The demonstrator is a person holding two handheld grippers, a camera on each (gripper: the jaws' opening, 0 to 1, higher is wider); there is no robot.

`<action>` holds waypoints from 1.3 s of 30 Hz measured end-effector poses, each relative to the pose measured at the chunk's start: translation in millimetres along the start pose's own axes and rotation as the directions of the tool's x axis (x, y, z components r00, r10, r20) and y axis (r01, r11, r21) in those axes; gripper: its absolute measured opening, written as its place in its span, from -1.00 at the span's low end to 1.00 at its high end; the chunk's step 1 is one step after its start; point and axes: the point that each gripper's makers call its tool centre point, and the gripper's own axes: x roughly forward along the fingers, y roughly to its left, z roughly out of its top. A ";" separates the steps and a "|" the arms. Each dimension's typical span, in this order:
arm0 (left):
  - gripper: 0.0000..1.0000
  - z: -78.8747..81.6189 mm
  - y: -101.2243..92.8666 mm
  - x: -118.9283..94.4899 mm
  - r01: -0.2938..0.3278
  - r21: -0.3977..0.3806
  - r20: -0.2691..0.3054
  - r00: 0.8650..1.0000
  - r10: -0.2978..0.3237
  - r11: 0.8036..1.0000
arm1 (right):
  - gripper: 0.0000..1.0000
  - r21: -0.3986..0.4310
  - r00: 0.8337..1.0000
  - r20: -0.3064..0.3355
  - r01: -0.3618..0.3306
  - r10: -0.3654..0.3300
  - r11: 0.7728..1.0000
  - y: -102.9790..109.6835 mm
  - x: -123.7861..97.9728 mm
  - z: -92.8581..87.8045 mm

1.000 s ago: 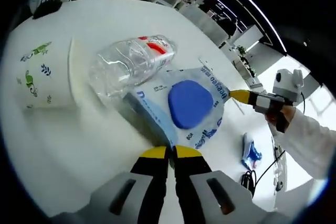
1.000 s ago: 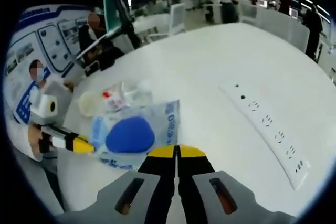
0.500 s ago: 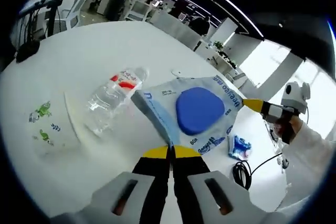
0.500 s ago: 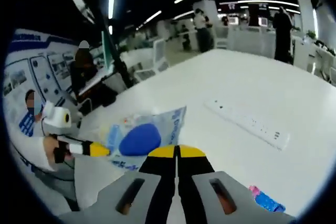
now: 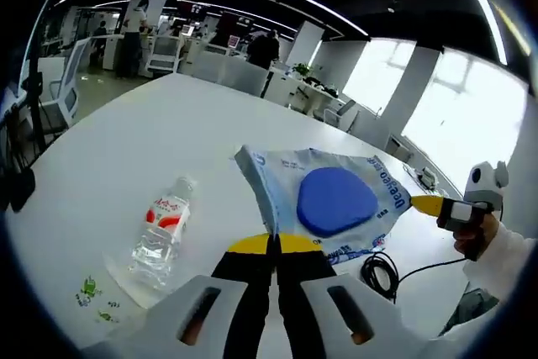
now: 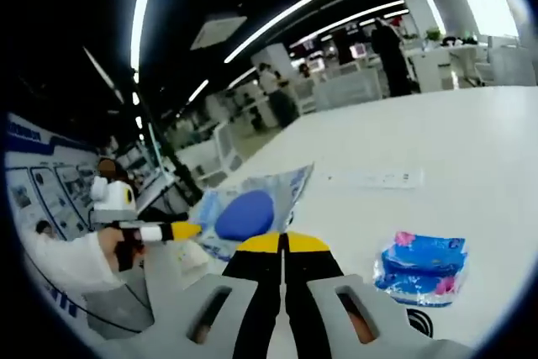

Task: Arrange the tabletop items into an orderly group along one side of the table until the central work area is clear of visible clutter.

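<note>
Both grippers (image 5: 271, 244) (image 6: 286, 242) clamp blue-pad pouch (image 5: 332, 199) aloft; bottle (image 5: 161, 229), cable (image 5: 382, 272) below.

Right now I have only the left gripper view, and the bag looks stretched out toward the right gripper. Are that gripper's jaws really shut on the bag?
Observer: Yes. In the right gripper view, the right gripper has its jaws together on the edge of the bag.
Operator: Is there anything on the table near it?
Observer: A blue and pink packet lies flat on the table, to the right of the jaws in that view.
Operator: And farther out?
Observer: A white power strip lies on the table beyond the bag.
</note>
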 end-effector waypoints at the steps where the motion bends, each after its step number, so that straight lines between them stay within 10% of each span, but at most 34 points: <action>1: -1.00 1.8 -4.4 0.1 0.013 0.012 0.001 1.000 -0.013 1.000 | -1.00 0.005 1.000 0.012 0.009 -0.009 1.000 -0.7 -5.1 -0.1; 20: -1.00 10.8 -17.0 13.2 0.068 0.073 -0.024 0.997 -0.067 0.995 | -1.00 0.026 0.998 0.029 0.059 -0.060 0.998 -13.5 -9.0 -0.8; 39: -1.00 -21.5 8.0 82.8 0.064 0.081 -0.193 0.980 -0.048 0.995 | -1.00 0.055 0.982 -0.119 0.152 -0.144 0.987 -66.7 32.2 -44.1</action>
